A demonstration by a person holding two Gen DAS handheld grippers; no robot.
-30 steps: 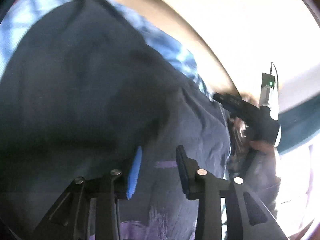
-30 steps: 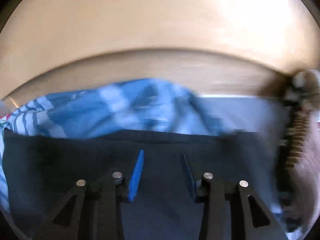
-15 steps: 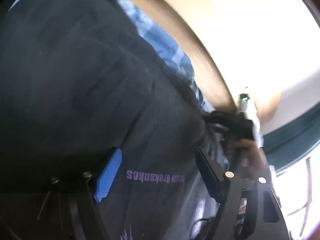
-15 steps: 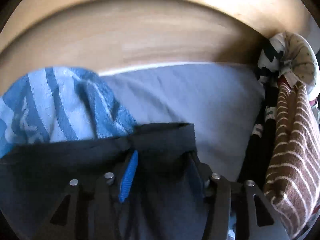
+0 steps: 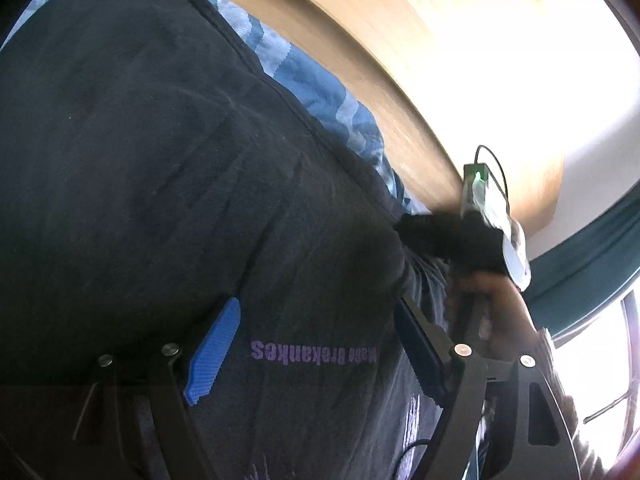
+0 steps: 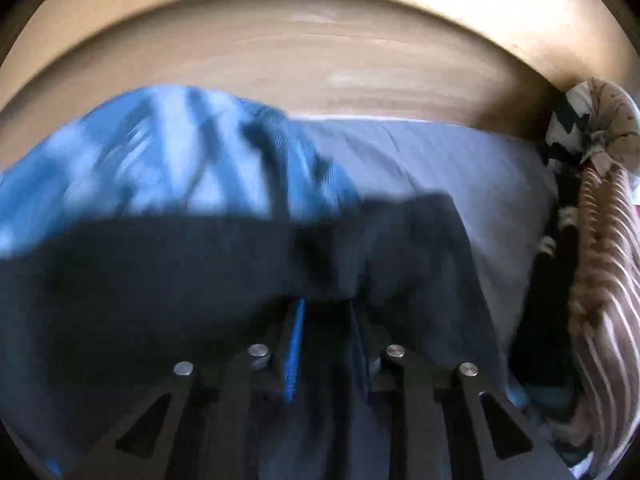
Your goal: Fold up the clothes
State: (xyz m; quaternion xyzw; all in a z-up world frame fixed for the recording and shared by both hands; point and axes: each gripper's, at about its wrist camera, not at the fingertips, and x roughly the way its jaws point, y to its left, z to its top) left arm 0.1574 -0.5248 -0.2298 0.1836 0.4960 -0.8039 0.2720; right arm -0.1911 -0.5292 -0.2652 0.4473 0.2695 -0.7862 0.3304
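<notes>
Black shirt [image 5: 168, 168] reads "Brekankes"; left hand-held gripper [image 5: 316, 344] spread; right hand-held gripper [image 6: 324, 344], just closing, pinches it.

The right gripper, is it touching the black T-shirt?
Touching: the right wrist view shows the right gripper with its jaws closed on a bunched fold of the black T-shirt.

Matt black cloth shirt [image 5: 168, 168], blue woven towel [image 6: 160, 160], smooth wooden floor [image 6: 320, 52], ridged blue plastic pads [image 5: 214, 350].

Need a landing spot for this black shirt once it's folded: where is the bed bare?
Bare grey sheet lies between the blue patterned cloth and the clothes pile. The black T-shirt covers the near side; the pile crowds the right edge.
</notes>
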